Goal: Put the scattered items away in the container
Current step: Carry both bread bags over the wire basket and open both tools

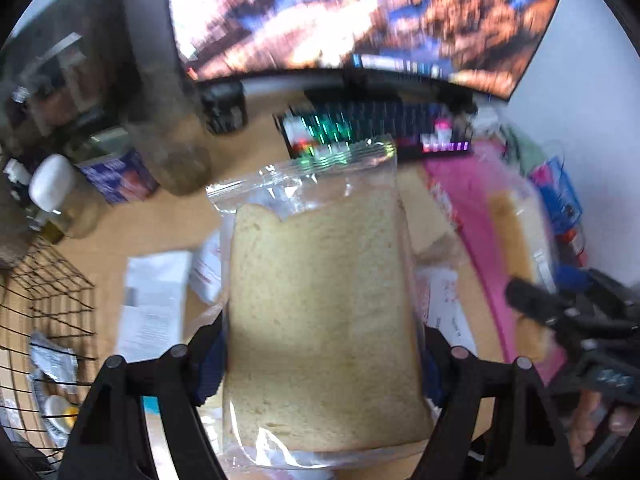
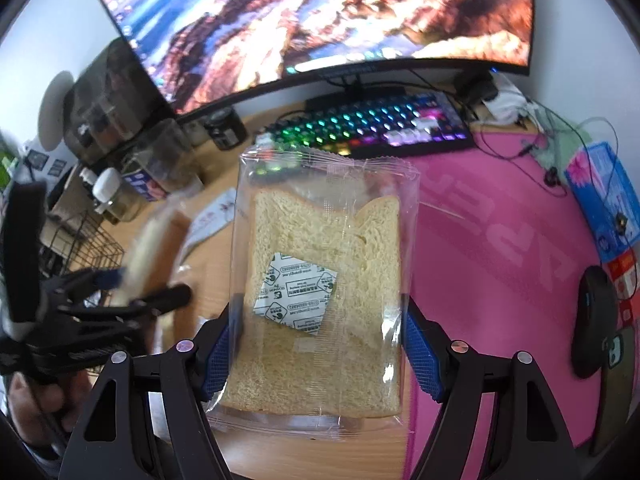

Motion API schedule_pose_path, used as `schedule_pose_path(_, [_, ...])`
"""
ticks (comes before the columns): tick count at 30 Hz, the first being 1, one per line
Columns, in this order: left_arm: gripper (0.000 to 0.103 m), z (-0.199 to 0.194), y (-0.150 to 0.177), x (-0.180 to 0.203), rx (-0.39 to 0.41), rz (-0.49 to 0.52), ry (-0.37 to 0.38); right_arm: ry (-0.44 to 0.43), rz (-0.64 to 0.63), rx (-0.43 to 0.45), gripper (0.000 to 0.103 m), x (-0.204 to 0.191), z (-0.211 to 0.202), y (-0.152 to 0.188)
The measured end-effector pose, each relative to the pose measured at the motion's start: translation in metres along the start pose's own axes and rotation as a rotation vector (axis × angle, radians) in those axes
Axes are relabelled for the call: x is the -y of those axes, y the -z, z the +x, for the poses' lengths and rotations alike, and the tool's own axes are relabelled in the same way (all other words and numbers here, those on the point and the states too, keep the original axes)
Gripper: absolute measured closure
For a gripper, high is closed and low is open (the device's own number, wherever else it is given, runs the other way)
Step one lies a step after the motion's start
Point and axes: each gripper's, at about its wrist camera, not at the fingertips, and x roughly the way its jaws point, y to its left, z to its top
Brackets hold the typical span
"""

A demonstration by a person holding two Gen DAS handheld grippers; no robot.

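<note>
**A:** On the wooden surface (image 2: 280, 452) it's basically bread everywhere lol. Left tongs (image 1: 324, 364) are clamped on a bagged bread slice (image 1: 320, 312), pads pressing both side edges, and it's up off the desk.

**B:** And the right tongs (image 2: 316, 344)?

**A:** Same deal, gripping a second bagged slice (image 2: 328, 280), this one with a little white sachet (image 2: 296, 294) inside the wrapper. Blue pads are tight against the plastic on both sides.

**B:** Where's the container?

**A:** Black wire basket (image 1: 44, 280), far left edge of the surface, with some wrappers already in it. Both slices are well apart from it, near the pink mat (image 2: 500, 248) and in front of the glowing keyboard (image 2: 372, 124) and the monitor (image 2: 328, 20). Left view is pretty blurry, though.
</note>
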Motion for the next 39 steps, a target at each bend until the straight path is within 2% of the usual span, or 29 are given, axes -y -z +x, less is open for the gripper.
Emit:
schedule_pose_path(6, [0.023,-0.055,0.001,-0.033,0.101,-0.056,-0.036,-0.043,-0.079,0.036,0.028,-0.049,-0.015,-0.014])
schedule_pose_path(11, [0.023,-0.094,0.019,-0.085,0.162,-0.139,-0.096,-0.095,-0.169,0.060,0.028,-0.107,-0.021,-0.019])
schedule_pose_path(21, [0.023,-0.160,0.093,-0.208,0.212,-0.369,-0.266,-0.266,-0.418,0.053,0.028,-0.268,-0.009,-0.013])
schedule_pose_path(24, [0.023,-0.172,0.115,-0.235,0.213,-0.421,-0.298,-0.313,-0.486,0.029,0.028,-0.315,-0.003,-0.003])
schedule_pose_path(32, [0.023,-0.184,0.167,-0.296,0.185,-0.540,-0.346,-0.387,-0.616,-0.044,0.028,-0.404,0.021,0.030])
schedule_pose_path(39, [0.023,-0.171,0.179,-0.312,0.154,-0.560,-0.322,-0.382,-0.651,-0.089,0.028,-0.431,0.039,0.046])
